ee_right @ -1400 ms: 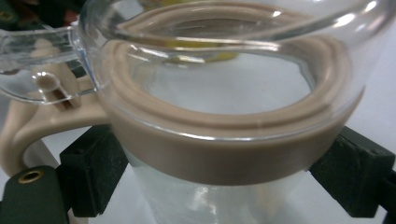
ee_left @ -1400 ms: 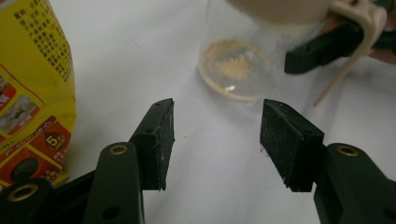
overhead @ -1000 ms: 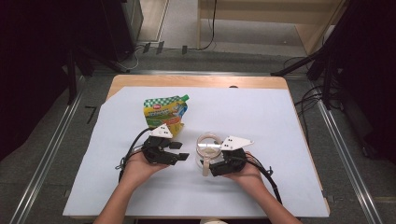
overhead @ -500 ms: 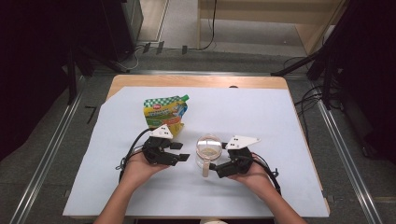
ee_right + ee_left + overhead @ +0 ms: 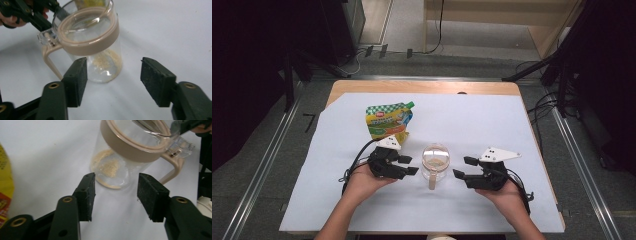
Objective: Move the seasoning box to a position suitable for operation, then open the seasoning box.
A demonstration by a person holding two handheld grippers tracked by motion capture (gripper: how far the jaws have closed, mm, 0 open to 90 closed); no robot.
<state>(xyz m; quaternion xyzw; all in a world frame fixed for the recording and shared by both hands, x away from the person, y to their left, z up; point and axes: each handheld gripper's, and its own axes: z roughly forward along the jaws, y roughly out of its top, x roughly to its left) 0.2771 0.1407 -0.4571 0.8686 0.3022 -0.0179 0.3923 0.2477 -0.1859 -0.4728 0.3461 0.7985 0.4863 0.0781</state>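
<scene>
High view showed the clear jar (image 5: 435, 161) standing upright on the white sheet (image 5: 492, 125), midway between the two hands, its beige handle (image 5: 432, 182) pointing back toward the person. A beige band ran round its top and a little pale powder (image 5: 108, 165) lay at the bottom; the transparent lid looked hinged and partly up.

Left gripper (image 5: 408, 165) sat just beside the jar, jaws parted with nothing between them, having just closed a little. Right gripper (image 5: 464, 167) was a bit further off on the other side, its jaws also just narrowing, empty too.

My worry was the jar itself: tall, light, nearly empty. A nudge from one jaw before the other steadied it could have tipped it and scattered the powder. The smooth wall might also have slipped from a shallow pinch. Behind it, the green and yellow pouch (image 5: 389, 121) lay near the left gripper's cable.
</scene>
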